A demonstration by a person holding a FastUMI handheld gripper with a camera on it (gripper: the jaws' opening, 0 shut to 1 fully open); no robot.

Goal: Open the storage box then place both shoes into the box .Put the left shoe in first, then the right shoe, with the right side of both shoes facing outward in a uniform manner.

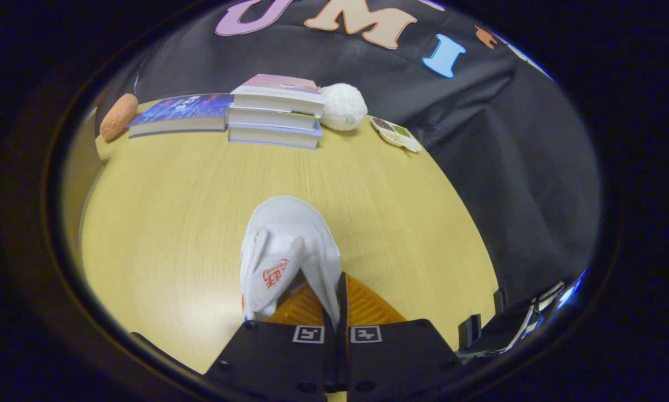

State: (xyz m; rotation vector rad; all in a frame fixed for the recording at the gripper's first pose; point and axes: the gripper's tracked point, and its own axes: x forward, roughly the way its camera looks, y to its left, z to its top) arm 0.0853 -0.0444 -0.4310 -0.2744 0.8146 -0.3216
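White fabric is pinched right between the fingers (338, 301): they are closed on the rear edge of a white shoe (287, 251), pressing it from both sides with almost no gap between them. The shoe reaches forward from the fingertips, its rounded toe pointing away, and a flap with red print hangs on the left side just ahead of the left finger. Whether the sole touches the surface (172, 223) or hangs above it, I cannot tell. The pale wooden surface spreads out beneath and beyond the shoe. Off to the right of the fingers, at the near edge of the surface, some dark equipment (507, 324) shows, too dim to make out. Well beyond the shoe, at the far side, three books sit in a stack (275, 111), with a flat blue book (181, 114) touching it on the left and an orange rounded lump (118, 116) further left. A white fluffy ball (342, 106) rests just right of the stack, then a small dish (395, 134) with divided sections.
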